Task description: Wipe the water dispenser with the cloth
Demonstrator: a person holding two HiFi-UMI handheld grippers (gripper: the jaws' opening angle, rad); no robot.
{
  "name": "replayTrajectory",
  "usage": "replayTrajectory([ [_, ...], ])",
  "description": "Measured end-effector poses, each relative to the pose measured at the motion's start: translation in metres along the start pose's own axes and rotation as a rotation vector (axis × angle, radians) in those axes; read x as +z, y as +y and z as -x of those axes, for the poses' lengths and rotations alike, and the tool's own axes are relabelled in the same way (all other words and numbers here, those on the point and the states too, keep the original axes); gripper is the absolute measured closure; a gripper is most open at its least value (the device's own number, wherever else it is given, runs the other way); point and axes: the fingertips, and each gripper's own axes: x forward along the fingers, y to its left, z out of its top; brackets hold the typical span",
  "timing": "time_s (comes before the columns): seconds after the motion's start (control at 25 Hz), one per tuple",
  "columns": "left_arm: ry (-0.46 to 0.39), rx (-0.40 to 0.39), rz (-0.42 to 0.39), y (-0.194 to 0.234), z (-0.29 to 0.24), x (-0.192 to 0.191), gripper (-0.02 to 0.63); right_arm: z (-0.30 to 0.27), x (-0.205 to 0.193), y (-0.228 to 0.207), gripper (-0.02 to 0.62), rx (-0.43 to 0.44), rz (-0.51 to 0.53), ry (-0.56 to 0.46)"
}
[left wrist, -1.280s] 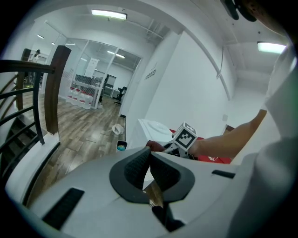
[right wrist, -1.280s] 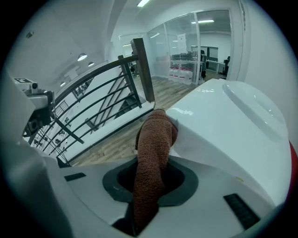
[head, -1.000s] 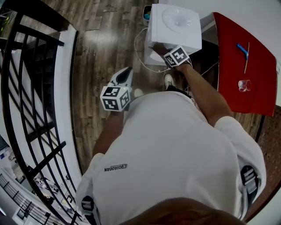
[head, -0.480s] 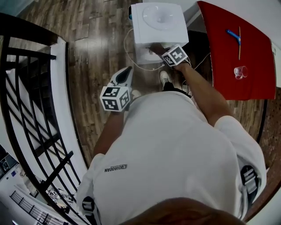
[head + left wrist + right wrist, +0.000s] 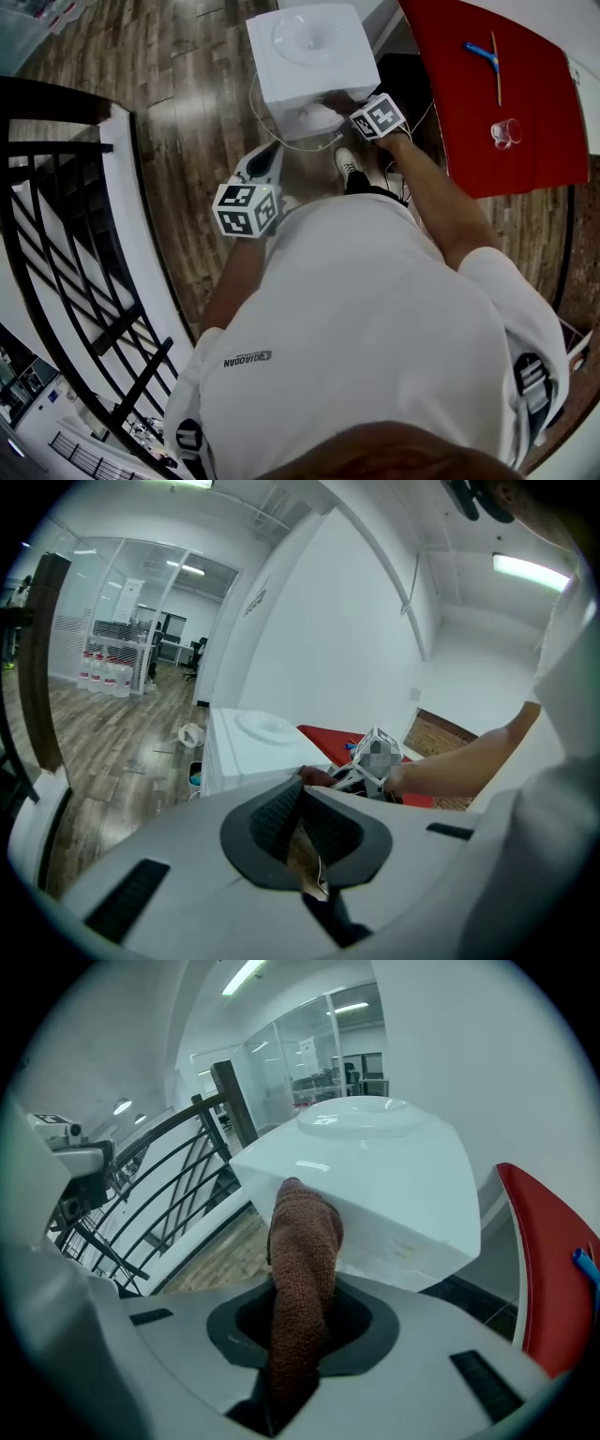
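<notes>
The right gripper (image 5: 302, 1321) is biting down hard on the brown cloth (image 5: 305, 1232). Its jaws are pinching the lower part while the free end is standing up in a soft roll and, by the look of it, touching the near upper edge of the white water dispenser (image 5: 394, 1176). From overhead, the dispenser is sitting on the wooden floor at twelve o'clock from the person, with a red table (image 5: 525, 141) at two o'clock and a black railing (image 5: 75, 234) out at nine. The left gripper (image 5: 300, 803) is hanging in front of the person's body at about eleven o'clock, well apart from the dispenser, with its jaws drawn together on nothing. The cloth is looking light, limp and nubbly, so it is likely to bunch and fold rather than slide. Gripping it low on the bundle, as here, is leaving a cushioned end free for rubbing. The dispenser is reading as hard, glossy plastic, rigid and smooth. With no bottle on top it is probably light enough to shift under a firm push, so the idle left gripper could be steadying its top or side.
</notes>
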Motion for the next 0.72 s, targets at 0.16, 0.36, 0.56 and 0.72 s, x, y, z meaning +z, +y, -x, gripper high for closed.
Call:
replayTrajectory([
  [0.16,0.010,-0.023,-0.022,-0.010,-0.010,0.002,0.609,0.008,-0.011,-0.015,0.543,-0.023,-0.033,-0.012],
  [0.36,0.022,-0.043,-0.048,-0.022,-0.020,0.003,0.611,0.018,-0.027,-0.034,0.543,-0.048,-0.064,-0.020],
  [0.56,0.017,-0.043,-0.052,-0.020,-0.027,0.013,0.609,0.026,-0.037,-0.051,0.543,-0.073,-0.100,-0.030],
  [0.72,0.001,-0.018,-0.046,-0.010,-0.028,0.023,0.609,0.032,-0.050,-0.065,0.543,-0.095,-0.144,-0.037],
])
